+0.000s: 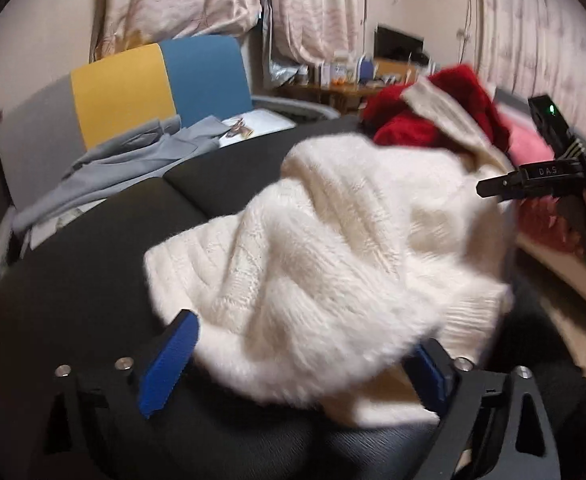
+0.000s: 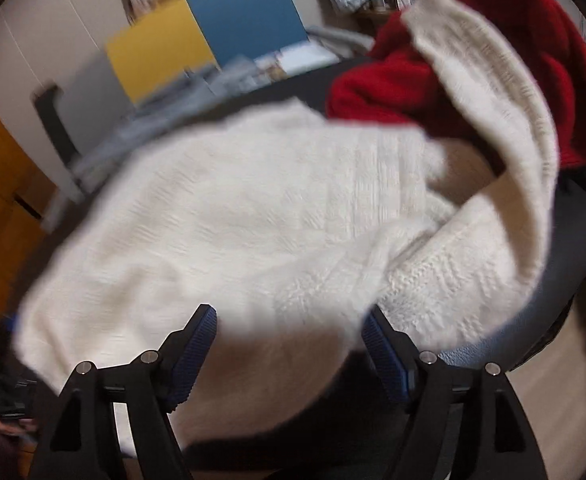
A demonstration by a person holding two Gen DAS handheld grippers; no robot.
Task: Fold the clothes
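A fluffy white knitted sweater (image 1: 333, 240) (image 2: 253, 208) lies crumpled on a dark padded surface (image 1: 93, 260). One white sleeve (image 2: 493, 92) drapes up over a red knitted garment (image 1: 413, 124) (image 2: 385, 88) behind it. My left gripper (image 1: 297, 368) is open, its blue pads wide apart on either side of the sweater's near edge and not pressing it. My right gripper (image 2: 289, 354) is also open, with the sweater's near hem between its blue pads, loose. Its black body (image 1: 549, 172) shows at the right edge of the left wrist view. Both views are motion-blurred.
A grey garment (image 1: 133, 160) lies at the back left, in front of a grey, yellow and blue panel (image 1: 161, 80). Something pink (image 1: 529, 148) sits at the far right. A cluttered desk with a monitor (image 1: 397, 44) and curtains stand behind.
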